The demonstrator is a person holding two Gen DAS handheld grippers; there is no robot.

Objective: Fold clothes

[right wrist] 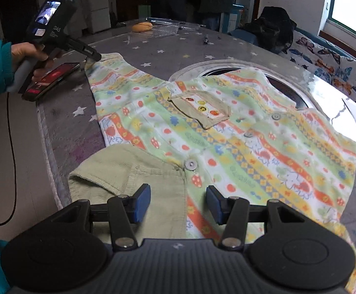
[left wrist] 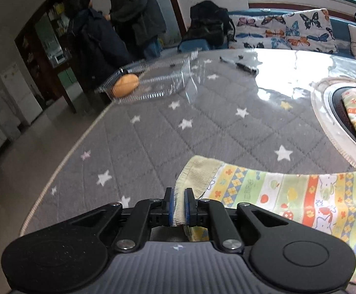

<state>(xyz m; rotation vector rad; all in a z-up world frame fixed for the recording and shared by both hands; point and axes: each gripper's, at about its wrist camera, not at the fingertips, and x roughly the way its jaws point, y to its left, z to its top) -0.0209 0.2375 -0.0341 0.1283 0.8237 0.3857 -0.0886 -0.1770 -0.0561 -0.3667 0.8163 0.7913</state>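
Nearest me, my right tool (right wrist: 178, 203) hangs with its blue pads wide apart over the near end of the child's patterned shirt (right wrist: 227, 132), straddling the seam where the ribbed green collar (right wrist: 134, 171) meets the print, and gripping nothing. The shirt lies flat on the star-quilted table (right wrist: 63, 127), button side up with its chest pocket (right wrist: 202, 109) showing, and stretches away from this tool toward the round recess (right wrist: 288, 90) in the table top. Farther off to the left, my left tool (left wrist: 177, 203) is pinched on the ribbed cuff (left wrist: 197, 174) of the sleeve, which runs out sideways toward my phone (right wrist: 50, 79). I judge the fold turns on that: the sleeve lies left of the body, so the left tool, already holding it, must carry it rightward across the shirt's long axis.
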